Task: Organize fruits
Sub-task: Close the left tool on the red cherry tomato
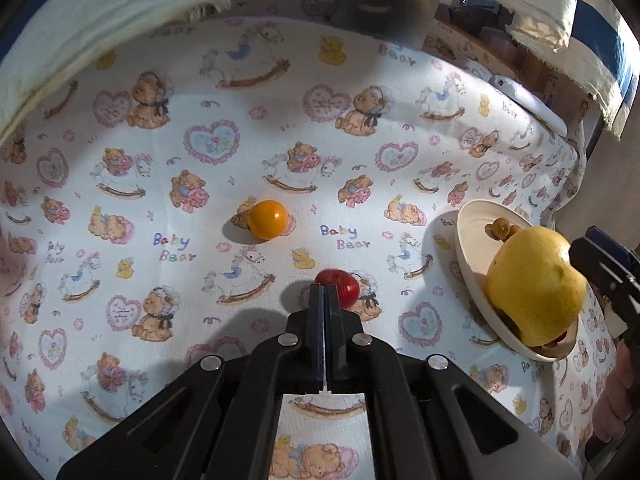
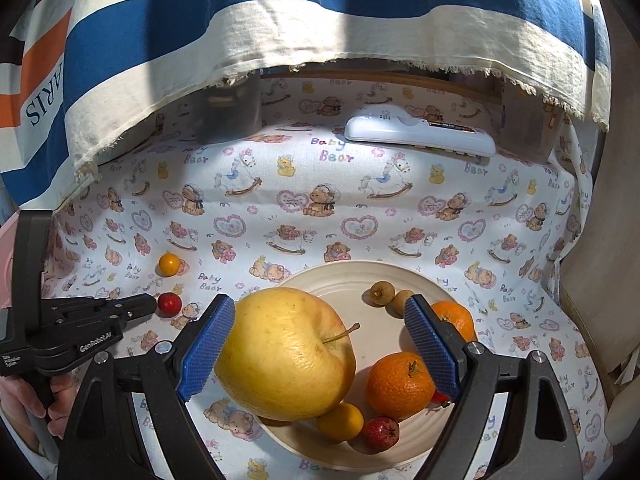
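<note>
Left wrist view: your left tool (image 1: 325, 292) has its jaws pressed together with nothing between them, tips just short of a small round red fruit (image 1: 338, 286) lying on the bear-printed cloth counter (image 1: 160, 184). Your right tool (image 2: 320, 344) stands with its blue pads wide apart over the cream round plate (image 2: 348, 276), the left pad beside the big yellow apple (image 2: 286, 354); whether it touches, you cannot tell.

Take that plate as your landmark. On it sit the apple, two oranges (image 2: 400, 384), two small brown fruits (image 2: 382, 293) at its far side, a small yellow fruit (image 2: 341, 422) and a small red one (image 2: 381, 434) at its near edge. Left of the plate, on the cloth, lies the red fruit, and farther left and beyond it a small round orange-yellow fruit (image 2: 168, 264). Well behind the plate rests a white remote control (image 2: 420, 136), with dark containers (image 2: 228, 114) under a hanging blue, white and orange striped cloth (image 2: 280, 20).

The right pad covers part of the farther orange and something red beneath the nearer one. The apple hides most of the plate in the left wrist view. Your hand (image 2: 40, 404) is cut off at the frame edge.
</note>
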Motion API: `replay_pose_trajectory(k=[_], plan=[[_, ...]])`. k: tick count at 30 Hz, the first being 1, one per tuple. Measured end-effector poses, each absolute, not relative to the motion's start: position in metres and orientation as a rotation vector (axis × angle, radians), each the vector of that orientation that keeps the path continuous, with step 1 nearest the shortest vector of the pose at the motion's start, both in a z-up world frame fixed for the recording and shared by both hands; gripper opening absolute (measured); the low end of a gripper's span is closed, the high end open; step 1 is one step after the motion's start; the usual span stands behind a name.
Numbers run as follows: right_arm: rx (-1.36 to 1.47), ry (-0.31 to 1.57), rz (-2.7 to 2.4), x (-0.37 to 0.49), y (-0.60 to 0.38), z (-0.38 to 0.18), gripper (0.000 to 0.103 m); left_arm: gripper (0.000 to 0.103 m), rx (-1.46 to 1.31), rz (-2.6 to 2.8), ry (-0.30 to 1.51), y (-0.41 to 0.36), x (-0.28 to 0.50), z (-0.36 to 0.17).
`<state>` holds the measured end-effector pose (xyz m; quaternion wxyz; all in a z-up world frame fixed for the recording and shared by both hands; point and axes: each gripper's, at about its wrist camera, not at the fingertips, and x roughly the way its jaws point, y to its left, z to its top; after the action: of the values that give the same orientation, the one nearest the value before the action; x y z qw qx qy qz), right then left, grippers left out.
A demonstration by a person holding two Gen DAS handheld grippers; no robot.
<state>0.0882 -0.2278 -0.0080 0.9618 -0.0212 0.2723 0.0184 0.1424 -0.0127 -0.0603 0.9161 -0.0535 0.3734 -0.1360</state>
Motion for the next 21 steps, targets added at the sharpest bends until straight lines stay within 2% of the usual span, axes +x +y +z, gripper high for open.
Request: replay_pose_trajectory(k=[5, 6, 7, 8, 9, 13, 15, 18, 21], plan=[[-0.026, 0.560, 0.041, 0.089, -0.231, -0.008, 0.088, 0.000, -0.138, -0.282, 0.778, -0.010, 0.131, -0.046], [-0.022, 0.563, 0.042, 0.090, -0.232, -0.008, 0.088, 0.006, -0.129, -0.275, 0.766, -0.012, 0.129, -0.043], [-0.020, 0.564, 0.043, 0.090, -0.232, -0.009, 0.088, 0.016, -0.120, -0.265, 0.761, -0.013, 0.128, -0.041], [-0.018, 0.567, 0.045, 0.090, -0.232, -0.009, 0.088, 0.052, -0.111, -0.255, 0.757, -0.015, 0.127, -0.040], [-0.018, 0.568, 0.044, 0.090, -0.232, -0.010, 0.088, 0.071, -0.096, -0.248, 0.735, -0.019, 0.126, -0.039], [-0.020, 0.573, 0.046, 0.091, -0.231, -0.011, 0.088, 0.061, -0.009, -0.214, 0.729, -0.032, 0.131, -0.045], [-0.020, 0.573, 0.045, 0.091, -0.231, -0.011, 0.088, 0.049, 0.012, -0.210, 0.754, -0.038, 0.136, -0.052], [-0.014, 0.572, 0.047, 0.091, -0.232, -0.010, 0.088, 0.039, 0.050, -0.175, 0.762, -0.044, 0.141, -0.059], [-0.009, 0.572, 0.046, 0.091, -0.233, -0.009, 0.088, 0.038, 0.039, -0.186, 0.763, -0.044, 0.145, -0.061]])
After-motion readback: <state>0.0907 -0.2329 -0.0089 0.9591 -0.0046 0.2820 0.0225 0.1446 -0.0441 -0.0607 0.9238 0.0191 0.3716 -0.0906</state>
